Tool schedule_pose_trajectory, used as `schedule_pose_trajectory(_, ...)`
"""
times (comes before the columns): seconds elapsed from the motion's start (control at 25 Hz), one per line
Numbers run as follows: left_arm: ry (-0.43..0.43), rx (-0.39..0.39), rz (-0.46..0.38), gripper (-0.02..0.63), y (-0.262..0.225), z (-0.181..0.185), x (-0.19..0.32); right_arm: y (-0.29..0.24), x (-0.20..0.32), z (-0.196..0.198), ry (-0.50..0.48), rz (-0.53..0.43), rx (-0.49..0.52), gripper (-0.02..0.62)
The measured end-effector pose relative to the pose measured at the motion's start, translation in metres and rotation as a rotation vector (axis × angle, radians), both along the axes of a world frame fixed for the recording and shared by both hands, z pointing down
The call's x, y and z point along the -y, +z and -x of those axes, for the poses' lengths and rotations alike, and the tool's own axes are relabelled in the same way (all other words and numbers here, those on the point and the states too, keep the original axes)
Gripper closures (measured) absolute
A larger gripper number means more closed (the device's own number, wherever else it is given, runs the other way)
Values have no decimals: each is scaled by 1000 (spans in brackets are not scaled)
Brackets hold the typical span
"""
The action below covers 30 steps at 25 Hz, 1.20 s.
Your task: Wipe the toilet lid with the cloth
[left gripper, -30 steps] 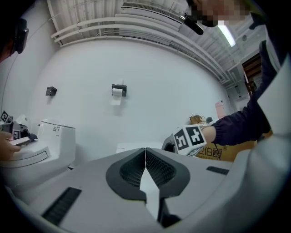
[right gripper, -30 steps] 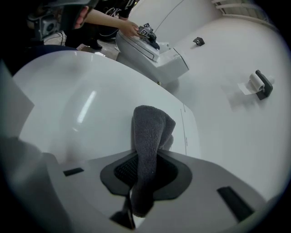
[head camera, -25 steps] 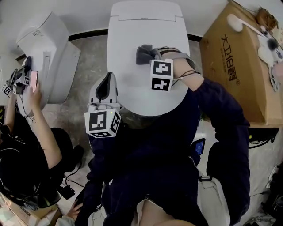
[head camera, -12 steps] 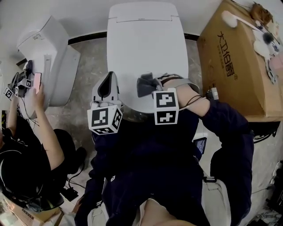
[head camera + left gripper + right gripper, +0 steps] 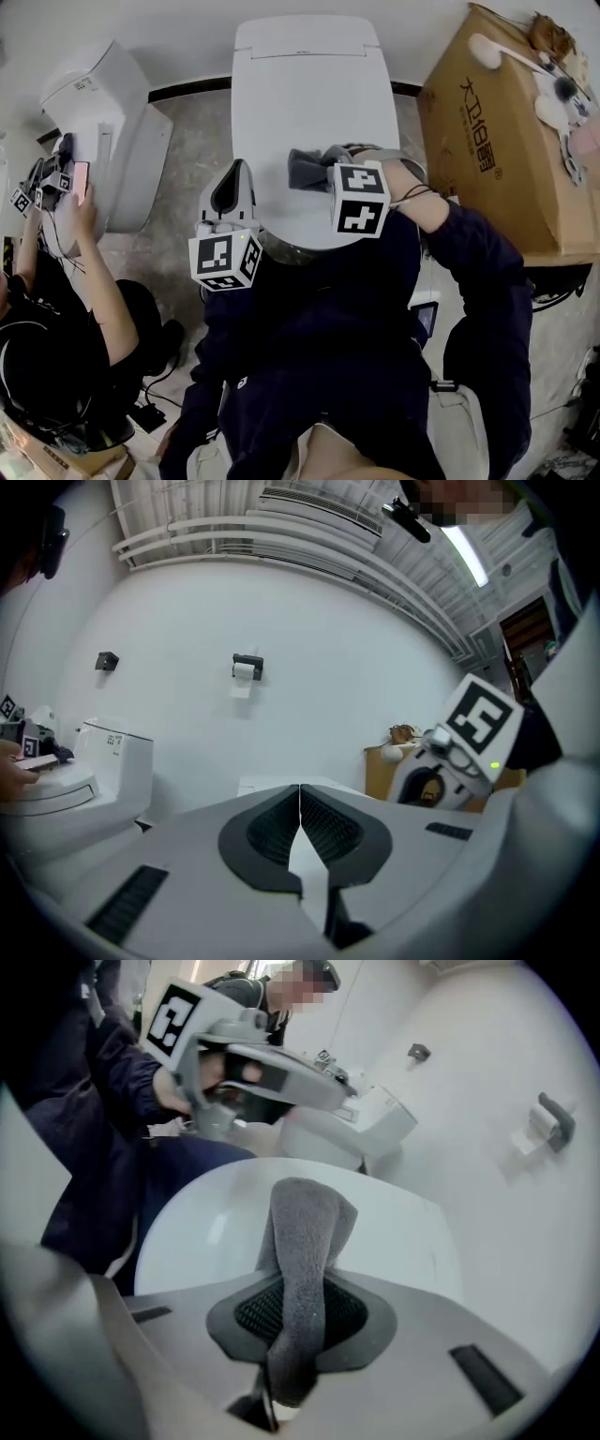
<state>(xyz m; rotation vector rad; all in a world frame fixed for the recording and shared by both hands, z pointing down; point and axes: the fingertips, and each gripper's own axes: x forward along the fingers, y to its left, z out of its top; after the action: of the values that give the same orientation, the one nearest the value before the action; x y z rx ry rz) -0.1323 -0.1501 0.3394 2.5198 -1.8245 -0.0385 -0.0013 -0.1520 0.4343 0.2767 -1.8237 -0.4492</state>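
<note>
The white toilet lid (image 5: pixel 305 94) is closed and fills the middle of the head view. My right gripper (image 5: pixel 317 169) is shut on a grey cloth (image 5: pixel 302 169), which rests on the near half of the lid. In the right gripper view the cloth (image 5: pixel 305 1227) sticks up from between the jaws of the right gripper (image 5: pixel 300 1302), with the lid (image 5: pixel 398 1232) behind it. My left gripper (image 5: pixel 231 178) hangs beside the lid's near left edge. Seen in its own view, the left gripper (image 5: pixel 300 799) is shut on nothing, jaws touching.
A large cardboard box (image 5: pixel 506 141) with small items on top stands right of the toilet. A second white toilet (image 5: pixel 103 122) stands at the left, where a crouching person (image 5: pixel 66 309) holds a phone. A paper-roll holder (image 5: pixel 247 667) hangs on the wall.
My right gripper has dragged the cloth from the middle of the lid toward its near edge, then slightly back. The left gripper has hardly moved.
</note>
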Motion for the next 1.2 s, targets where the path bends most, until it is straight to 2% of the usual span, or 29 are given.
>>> schedule_pose_trajectory(0.12,-14,-5,5,591,1,6,-2,-23,79,9,60,-188,31,517)
schedule_pose_trajectory(0.32,-67,-29,19,591,6,23,-6,-49,199,37,93,-475,20,517)
schedule_pose_trajectory(0.52,-90,-19,31,591,11,35,-14,-39,279,65,86,-627,-18,517)
schedule_pose_trajectory(0.68,-102,-2,49,591,19,41,-24,-18,313,71,85,-660,-74,517)
schedule_pose_trajectory(0.84,-119,-1,70,591,28,49,-28,-5,325,68,123,-622,-113,517)
schedule_pose_trajectory(0.96,-124,-6,71,591,29,53,-27,-2,316,68,134,-564,-109,520)
schedule_pose_trajectory(1.2,-116,-12,55,591,24,53,-21,4,269,71,80,-495,-126,520)
